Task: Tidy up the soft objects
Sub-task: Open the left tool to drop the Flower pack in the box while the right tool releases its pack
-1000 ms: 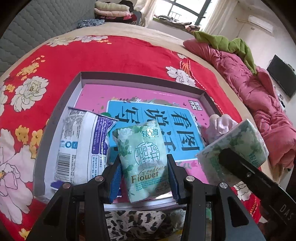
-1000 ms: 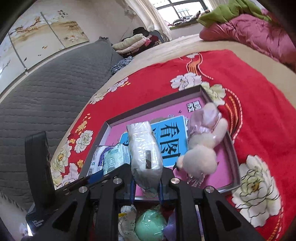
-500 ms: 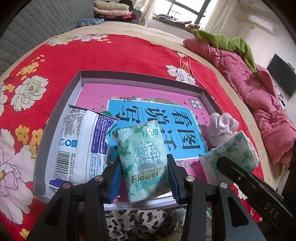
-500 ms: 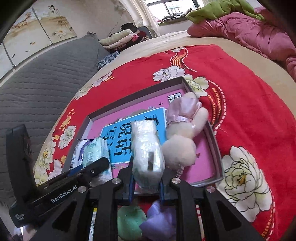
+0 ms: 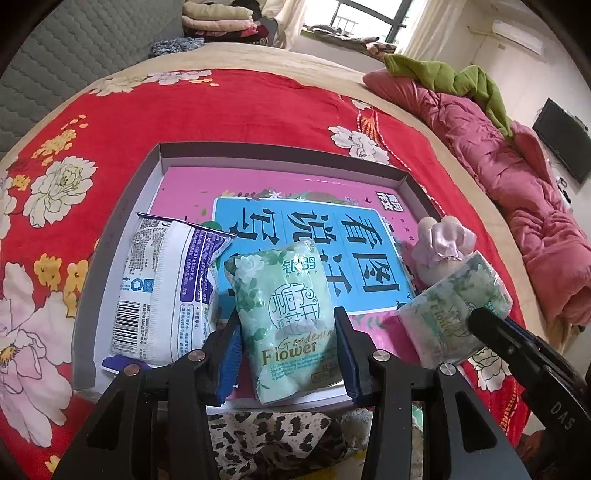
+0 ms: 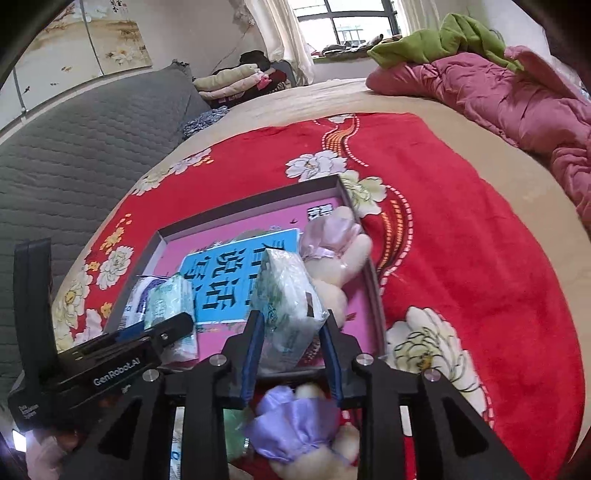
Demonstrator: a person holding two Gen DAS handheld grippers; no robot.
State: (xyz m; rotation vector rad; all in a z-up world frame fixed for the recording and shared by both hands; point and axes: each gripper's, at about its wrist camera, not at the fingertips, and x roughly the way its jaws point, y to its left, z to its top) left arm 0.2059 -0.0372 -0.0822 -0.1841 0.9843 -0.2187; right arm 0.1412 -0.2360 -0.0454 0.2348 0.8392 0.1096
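A shallow grey box (image 5: pixel 280 151) with a pink and blue lining lies on the red flowered blanket. My left gripper (image 5: pixel 288 349) is shut on a green "Flower" tissue pack (image 5: pixel 284 306), held over the box's near edge beside a white and blue packet (image 5: pixel 166 291). My right gripper (image 6: pixel 291 343) has its jaws around a second green tissue pack (image 6: pixel 288 302) in the box's right part; that pack also shows in the left wrist view (image 5: pixel 454 306). A cream plush toy with a pale pink dress (image 6: pixel 332 254) lies in the box at the right.
A plush toy in a purple dress (image 6: pixel 295 424) and a leopard-print cloth (image 5: pixel 273 435) lie in front of the box. A pink quilt (image 6: pixel 498 96) with a green cloth (image 6: pixel 439 40) is at the far right. Folded clothes (image 5: pixel 218 22) are stacked at the back.
My right gripper has carried its tissue pack down and forward into the box next to the plush toy, and its jaws have widened. My left gripper has barely moved.
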